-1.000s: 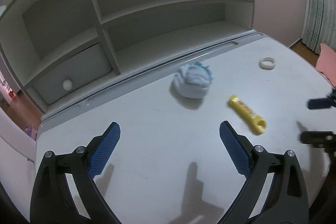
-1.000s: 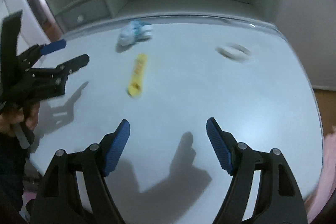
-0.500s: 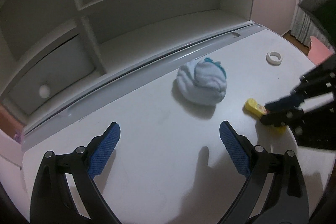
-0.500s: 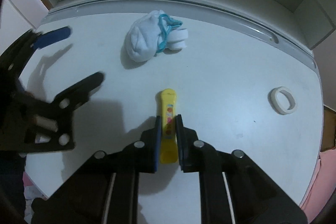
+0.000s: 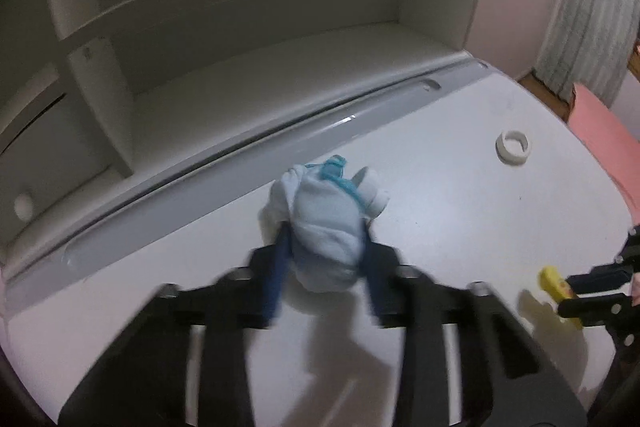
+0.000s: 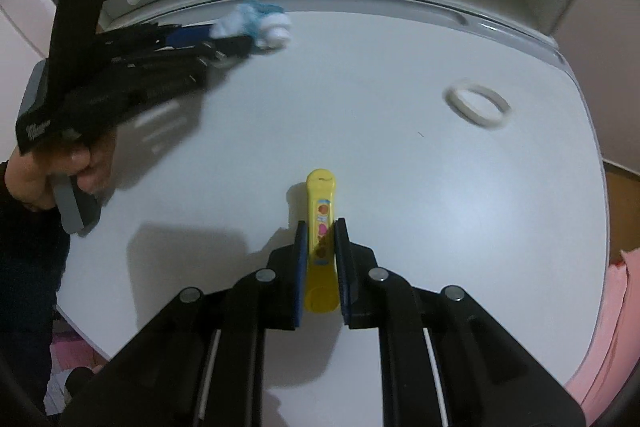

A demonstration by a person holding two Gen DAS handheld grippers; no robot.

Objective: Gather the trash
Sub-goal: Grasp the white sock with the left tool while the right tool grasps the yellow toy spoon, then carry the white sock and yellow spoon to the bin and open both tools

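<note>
A crumpled white cloth bundle with a blue string [image 5: 326, 211] lies on the white table [image 5: 460, 227] near its back rail. My left gripper [image 5: 324, 231] is closing on it, both blue pads pressing its sides. The right wrist view shows that bundle [image 6: 260, 21] in the left gripper [image 6: 230, 41], held by a person's hand [image 6: 86, 169]. A yellow tube-shaped wrapper [image 6: 321, 201] sits between the pads of my right gripper [image 6: 321, 227], which is shut on it. In the left wrist view the wrapper [image 5: 550, 278] pokes out of the right gripper [image 5: 576, 291] at the right edge.
A white tape ring [image 5: 513, 148] [image 6: 478, 105] lies at the table's back right. A white shelf unit [image 5: 240, 67] with a knobbed drawer stands behind the grey rail. Something pink [image 5: 600, 135] borders the table's right side.
My left gripper moved forward to the white bundle and closed on it. The right gripper came down over the yellow wrapper, shut on it, and now holds it.
</note>
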